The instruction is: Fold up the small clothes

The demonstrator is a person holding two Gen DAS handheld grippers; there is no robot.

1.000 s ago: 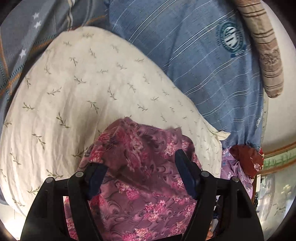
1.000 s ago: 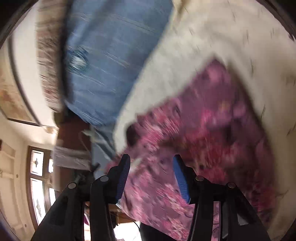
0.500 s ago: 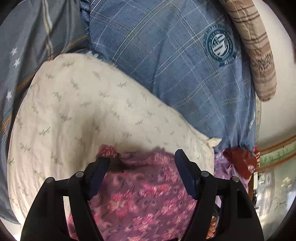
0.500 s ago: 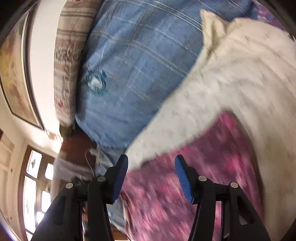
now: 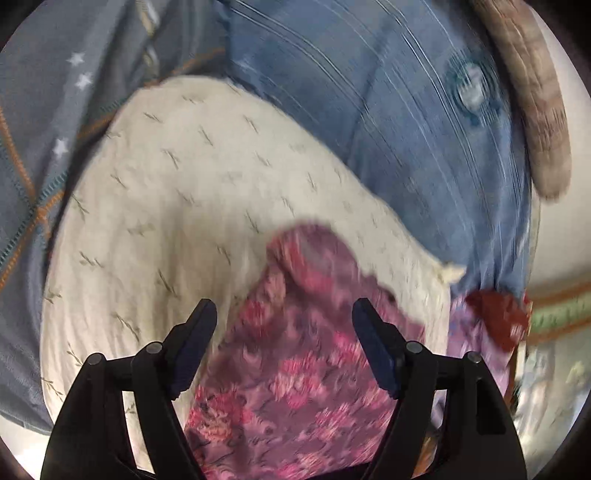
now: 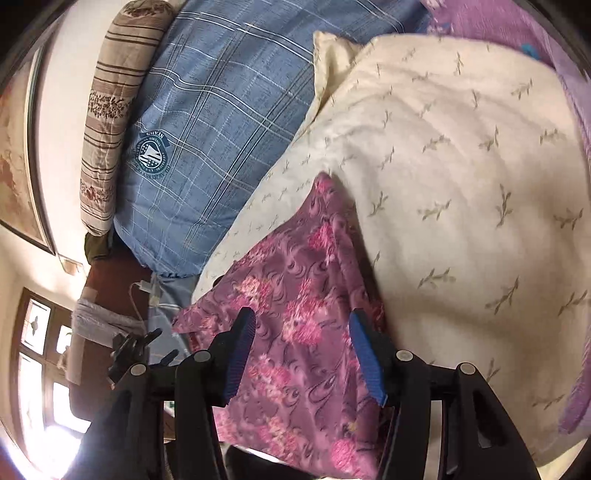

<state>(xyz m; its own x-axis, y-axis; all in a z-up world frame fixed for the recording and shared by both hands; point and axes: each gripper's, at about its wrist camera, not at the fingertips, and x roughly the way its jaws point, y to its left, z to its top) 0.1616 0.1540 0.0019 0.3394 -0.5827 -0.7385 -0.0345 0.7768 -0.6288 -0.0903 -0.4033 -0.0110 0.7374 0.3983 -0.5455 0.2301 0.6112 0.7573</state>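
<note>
A small purple garment with pink flowers (image 5: 303,350) lies on a cream pillow with a leaf print (image 5: 184,206). It also shows in the right wrist view (image 6: 295,306), spread over the cream pillow (image 6: 461,192). My left gripper (image 5: 284,314) is open, hovering over the garment's upper end, holding nothing. My right gripper (image 6: 303,321) is open over the middle of the garment, holding nothing. The left view is blurred by motion.
A blue checked pillow with a round crest (image 6: 207,147) lies behind the cream pillow. A brown striped bolster (image 6: 110,110) lies against the wall. A grey-blue bedcover with stars (image 5: 55,110) is at left. Purple cloth (image 6: 517,29) and a red item (image 5: 495,321) lie nearby.
Both grippers have shifted over the garment. The left view has swung so the garment now sits right of centre; the right view has steadied and shows the garment lying flat.
</note>
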